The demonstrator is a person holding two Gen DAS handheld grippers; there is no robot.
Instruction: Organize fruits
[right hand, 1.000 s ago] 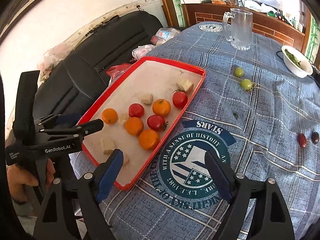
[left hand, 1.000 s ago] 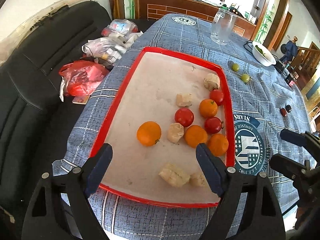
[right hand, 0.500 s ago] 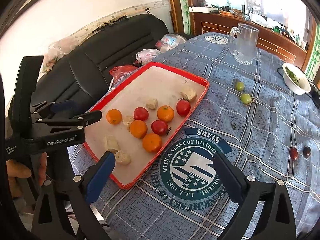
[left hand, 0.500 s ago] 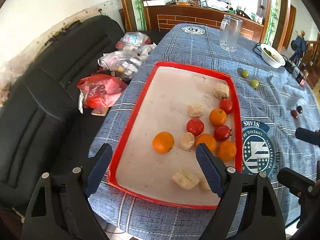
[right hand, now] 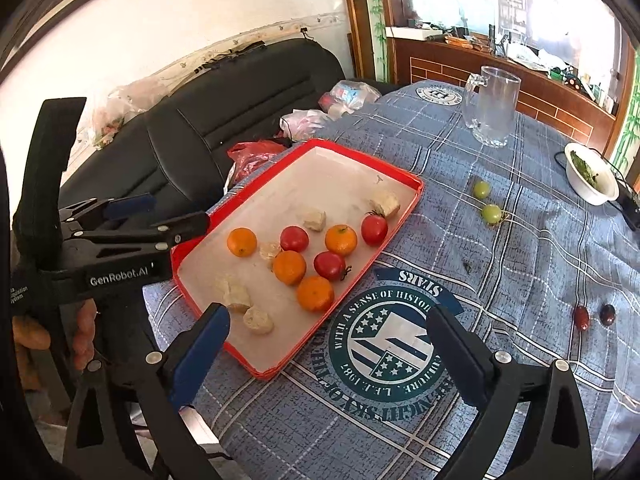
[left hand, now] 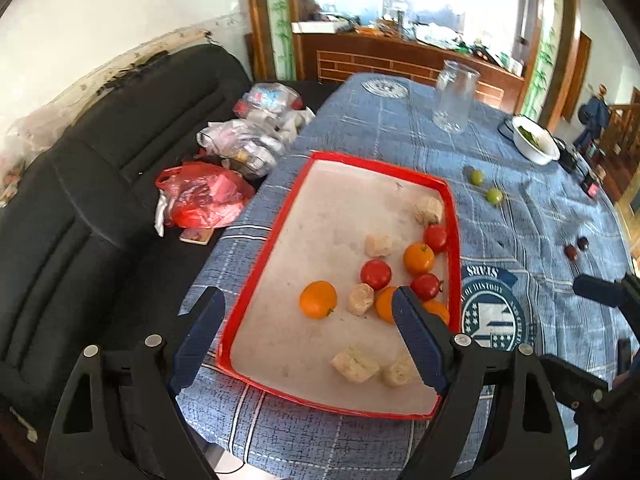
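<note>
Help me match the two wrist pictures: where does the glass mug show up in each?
Left wrist: glass mug upper right of centre, beyond the red tray's far end.
Right wrist: glass mug upper right, handle facing left.
Shared landmark: the white bowl to its right.

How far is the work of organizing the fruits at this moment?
Done: oranges and tomatoes lie in the red tray, mixed with beige chunks. In hand: nothing; the left tool and the right tool are open and empty. Left: two green fruits and two dark red fruits sit on the tablecloth.
</note>
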